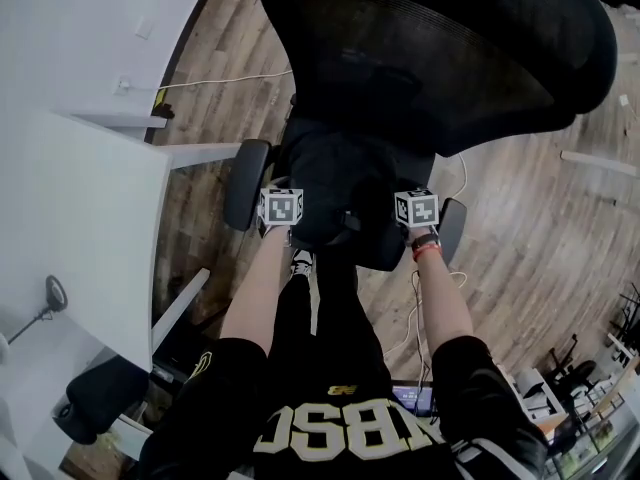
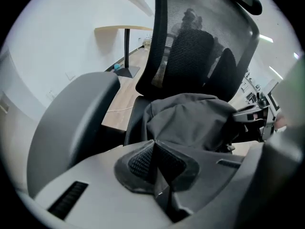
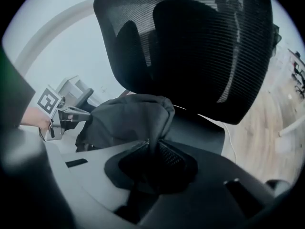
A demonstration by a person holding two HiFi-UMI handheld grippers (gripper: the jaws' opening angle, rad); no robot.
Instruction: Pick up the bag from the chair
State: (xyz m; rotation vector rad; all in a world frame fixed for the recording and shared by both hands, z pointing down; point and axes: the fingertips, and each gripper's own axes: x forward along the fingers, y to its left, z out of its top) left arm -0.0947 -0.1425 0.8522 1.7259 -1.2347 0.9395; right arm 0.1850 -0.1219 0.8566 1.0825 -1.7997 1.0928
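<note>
A black cloth bag point(image 1: 335, 178) lies slumped on the seat of a black mesh office chair point(image 1: 450, 48). My left gripper point(image 1: 283, 208) is at the bag's left side and my right gripper point(image 1: 415, 209) at its right side. In the left gripper view the jaws point(image 2: 153, 144) are closed, and a fold of the bag point(image 2: 190, 118) runs down to their tips. In the right gripper view a pinch of the bag point(image 3: 124, 118) is drawn down between the closed jaws point(image 3: 151, 149). The left gripper point(image 3: 57, 113) shows across the bag.
The chair's armrests point(image 1: 245, 183) point(image 1: 452, 228) flank both grippers. A white desk point(image 1: 80, 218) stands close on the left. Cables point(image 1: 425, 308) trail over the wooden floor. A cluttered shelf point(image 1: 560, 408) sits at the lower right. The tall backrest point(image 3: 200, 46) rises behind the bag.
</note>
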